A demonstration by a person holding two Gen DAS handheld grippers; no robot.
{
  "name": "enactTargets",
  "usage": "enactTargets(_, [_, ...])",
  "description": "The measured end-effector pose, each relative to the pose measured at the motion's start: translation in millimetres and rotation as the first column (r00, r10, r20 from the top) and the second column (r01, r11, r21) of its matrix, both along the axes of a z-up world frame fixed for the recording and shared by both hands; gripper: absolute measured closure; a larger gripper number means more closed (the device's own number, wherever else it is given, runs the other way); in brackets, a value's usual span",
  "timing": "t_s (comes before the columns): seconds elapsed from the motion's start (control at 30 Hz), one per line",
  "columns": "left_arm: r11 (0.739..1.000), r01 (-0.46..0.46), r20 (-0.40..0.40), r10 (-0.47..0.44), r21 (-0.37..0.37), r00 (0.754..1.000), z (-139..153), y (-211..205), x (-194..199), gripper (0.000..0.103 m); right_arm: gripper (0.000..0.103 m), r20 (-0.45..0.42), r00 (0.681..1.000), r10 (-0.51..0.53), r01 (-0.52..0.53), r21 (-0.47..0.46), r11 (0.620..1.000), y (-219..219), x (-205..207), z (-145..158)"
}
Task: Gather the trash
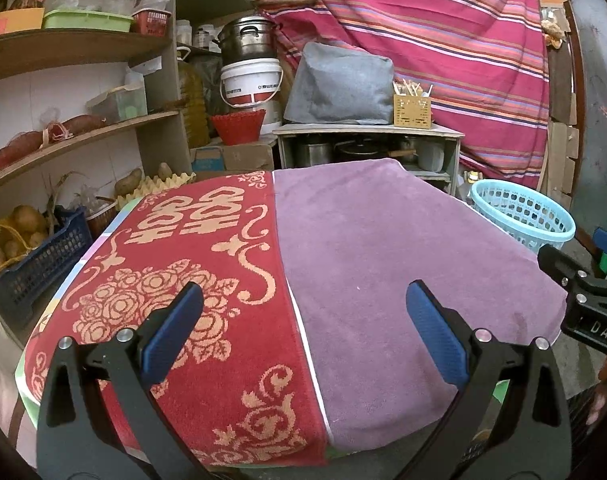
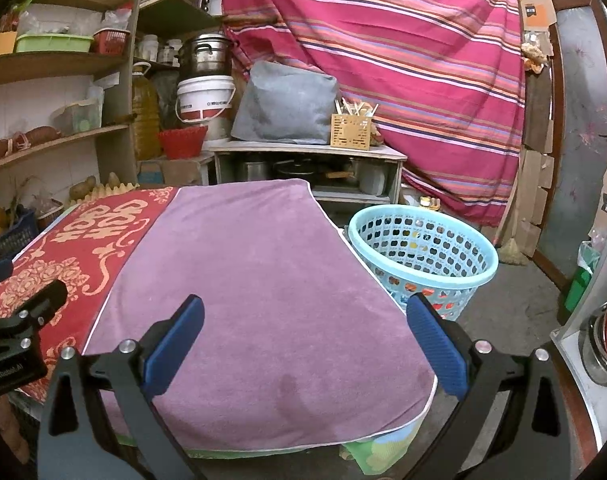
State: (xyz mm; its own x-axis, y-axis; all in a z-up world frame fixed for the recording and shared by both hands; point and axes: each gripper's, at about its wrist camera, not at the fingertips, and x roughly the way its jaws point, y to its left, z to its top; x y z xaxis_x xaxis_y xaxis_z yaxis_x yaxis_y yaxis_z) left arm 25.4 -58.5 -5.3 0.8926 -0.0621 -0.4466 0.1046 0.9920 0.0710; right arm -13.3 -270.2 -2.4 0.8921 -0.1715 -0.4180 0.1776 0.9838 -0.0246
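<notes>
While our left gripper [image 1: 303, 304] and right gripper [image 2: 303, 316] hang above the towel-draped table [image 2: 263, 280], jaws spread and holding nothing, we see the blue basket [image 2: 423, 248] on the floor just right of it, scraps showing through its holes.

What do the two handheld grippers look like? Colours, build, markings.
Both match: the left gripper and right gripper have black angular finger arms with triangular cut-outs, silver round pin heads at the joints, and blue textured pads on the inner faces. Seen from the opposite camera, each body is black with white lettering, only partly readable: "DAS" on the right, "GenRobot.AI" on the left. No cables or sleeves visible.
</notes>
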Motion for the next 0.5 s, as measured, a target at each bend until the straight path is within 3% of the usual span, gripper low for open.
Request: enactTargets(0.5, [1.0,-0.001,0.003,0.001,0.001,1.0,-0.3,0.1,0.4,0.005,0.004,-0.001,1.0,-0.001,0.001,-0.002,1.0,0.8,-0.6,-0.6])
